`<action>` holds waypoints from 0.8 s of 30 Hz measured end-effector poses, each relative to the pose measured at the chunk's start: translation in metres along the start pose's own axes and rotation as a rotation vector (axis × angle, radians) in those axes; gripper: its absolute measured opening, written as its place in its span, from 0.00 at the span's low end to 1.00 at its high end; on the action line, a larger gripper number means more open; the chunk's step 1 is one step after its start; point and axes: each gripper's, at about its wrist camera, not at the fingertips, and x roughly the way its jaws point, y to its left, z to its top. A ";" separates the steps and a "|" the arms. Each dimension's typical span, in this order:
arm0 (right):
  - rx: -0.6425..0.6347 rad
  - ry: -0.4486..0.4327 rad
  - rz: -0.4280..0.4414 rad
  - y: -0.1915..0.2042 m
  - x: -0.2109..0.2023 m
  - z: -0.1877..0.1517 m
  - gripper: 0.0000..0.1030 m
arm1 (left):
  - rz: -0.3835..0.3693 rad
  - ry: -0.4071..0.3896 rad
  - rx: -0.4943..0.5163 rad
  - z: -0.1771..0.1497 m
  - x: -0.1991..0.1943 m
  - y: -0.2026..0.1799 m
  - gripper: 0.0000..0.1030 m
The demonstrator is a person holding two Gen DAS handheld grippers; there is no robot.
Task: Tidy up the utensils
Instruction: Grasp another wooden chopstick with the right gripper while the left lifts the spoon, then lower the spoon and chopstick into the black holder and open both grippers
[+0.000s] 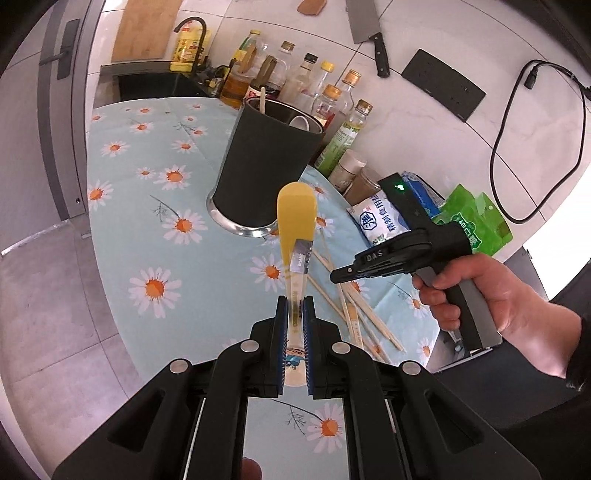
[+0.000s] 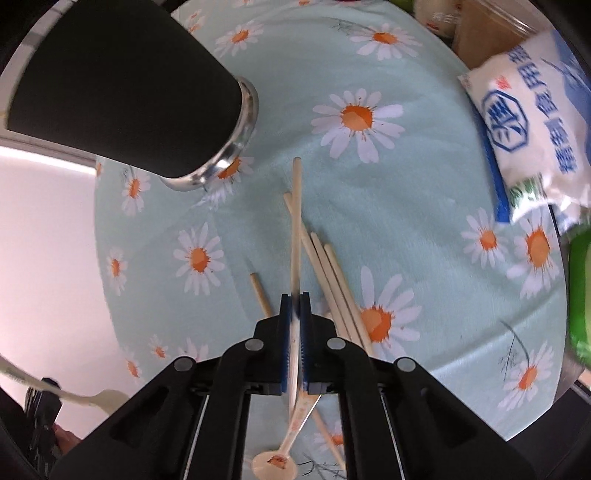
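My left gripper [image 1: 294,306] is shut on the handle of a yellow spoon [image 1: 296,218], held above the daisy tablecloth in front of the black utensil holder [image 1: 269,166]. The holder has a chopstick and a white spoon inside. My right gripper [image 2: 294,299] is shut on one chopstick [image 2: 296,221], lifted over the loose chopsticks [image 2: 332,280] on the cloth. It also shows in the left wrist view [image 1: 338,275], right of the spoon. A small patterned spoon [image 2: 275,459] lies under the right gripper. The holder [image 2: 122,85] stands at upper left of the right wrist view.
Several oil and sauce bottles [image 1: 325,96] stand behind the holder. A white salt bag [image 1: 376,218] [image 2: 532,110] and green packet [image 1: 476,218] lie to the right. A sink [image 1: 147,83] is at the back left, and a cleaver [image 1: 369,33] hangs on the wall.
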 end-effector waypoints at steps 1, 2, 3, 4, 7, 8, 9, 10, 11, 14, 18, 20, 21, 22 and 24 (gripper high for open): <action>0.004 -0.008 0.009 0.000 -0.003 -0.003 0.05 | -0.004 0.003 0.004 0.002 0.001 0.000 0.07; 0.013 -0.016 0.027 0.001 -0.007 -0.007 0.05 | 0.000 0.009 0.013 0.004 0.002 -0.001 0.07; 0.015 -0.023 0.040 -0.001 -0.013 -0.009 0.05 | 0.005 0.014 0.024 0.006 0.003 -0.002 0.07; 0.014 -0.034 0.050 0.001 -0.016 -0.013 0.05 | 0.005 0.018 0.033 0.008 0.004 -0.003 0.07; -0.008 -0.077 0.096 0.007 -0.035 -0.023 0.05 | 0.005 0.033 0.062 0.016 0.007 -0.009 0.07; -0.026 -0.097 0.128 0.011 -0.041 -0.028 0.05 | 0.007 0.036 0.071 0.018 0.007 -0.011 0.07; -0.039 -0.109 0.149 0.013 -0.046 -0.030 0.05 | 0.011 0.037 0.084 0.021 0.007 -0.014 0.07; -0.057 -0.122 0.177 0.016 -0.050 -0.033 0.06 | 0.013 0.037 0.096 0.024 0.008 -0.018 0.07; -0.077 -0.134 0.202 0.017 -0.055 -0.035 0.06 | 0.015 0.036 0.104 0.027 0.008 -0.021 0.07; -0.145 -0.189 0.251 0.023 -0.070 -0.042 0.06 | 0.022 0.022 0.114 0.039 0.008 -0.028 0.07; -0.209 -0.249 0.321 0.024 -0.088 -0.042 0.06 | 0.028 -0.002 0.125 0.055 0.008 -0.039 0.07; -0.258 -0.303 0.347 0.021 -0.105 -0.040 0.06 | 0.037 -0.016 0.129 0.064 0.007 -0.045 0.07; -0.274 -0.320 0.358 0.019 -0.112 -0.040 0.06 | 0.039 -0.022 0.129 0.068 0.007 -0.048 0.07; -0.297 -0.344 0.377 0.018 -0.119 -0.040 0.06 | 0.038 -0.031 0.125 0.073 0.006 -0.051 0.07; -0.342 -0.397 0.404 0.017 -0.131 -0.038 0.06 | 0.045 -0.047 0.122 0.081 0.004 -0.056 0.07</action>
